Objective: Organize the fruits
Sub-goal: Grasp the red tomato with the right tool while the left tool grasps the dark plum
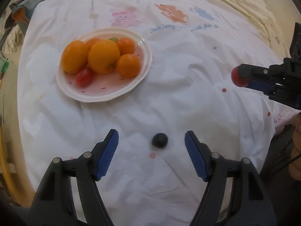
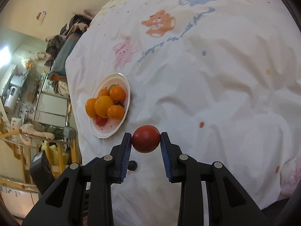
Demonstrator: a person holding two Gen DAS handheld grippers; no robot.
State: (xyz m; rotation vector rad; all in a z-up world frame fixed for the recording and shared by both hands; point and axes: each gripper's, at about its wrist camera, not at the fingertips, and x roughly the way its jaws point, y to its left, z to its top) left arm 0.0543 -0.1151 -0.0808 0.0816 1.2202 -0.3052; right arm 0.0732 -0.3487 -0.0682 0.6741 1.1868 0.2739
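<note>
So the right tool (image 2: 145, 139) is clamped on a round red fruit (image 2: 145, 139), pinched squarely between both blue pads, and it's held up off the cloth, short of the plate (image 2: 125, 83) and well apart from it. The plate's already loaded: 5 orange citrus fruits (image 1: 103, 56), 1 small red tomato (image 1: 84, 76) at the near rim and a bit of something green at the back. To get this step done nicely, the red fruit should probably be carried over the bare patch of plate next to the small tomato, lowered until it's nearly touching, and only then let go, otherwise it could easily roll off the pile or off the rim. Grip shouldn't be tightened any further, since the skin looks soft. Meanwhile the left tool (image 1: 151, 143) is spread wide with nothing in it, and a small dark round fruit (image 1: 160, 140) is sitting on the cloth right between its fingertips, also well short of the plate, so that one looks lined up to be grabbed.
</note>
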